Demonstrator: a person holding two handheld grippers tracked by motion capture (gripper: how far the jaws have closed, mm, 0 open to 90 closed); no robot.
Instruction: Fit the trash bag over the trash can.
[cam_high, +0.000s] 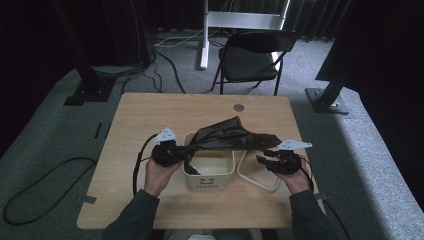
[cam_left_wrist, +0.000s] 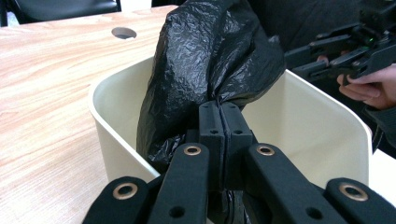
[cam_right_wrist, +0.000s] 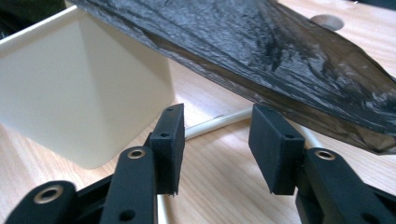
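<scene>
While the left tool (cam_left_wrist: 219, 122) pinches the black bag (cam_left_wrist: 205, 60) at the bin's (cam_left_wrist: 112, 93) rim to anchor it, the bag drapes across the opening. Nothing sits between the right tool's (cam_right_wrist: 217, 140) parted jaws below the bag's far end, probably for a fresh grip.

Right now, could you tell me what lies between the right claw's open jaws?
Nothing is held: the right claw frames bare table and a white hoop, in the right gripper view.

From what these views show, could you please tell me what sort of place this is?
Probably a recording studio or lab rather than a home: dark black curtains surround a grey carpeted floor, loose black cables trail across it, and a black folding chair stands behind the light wooden table.
</scene>
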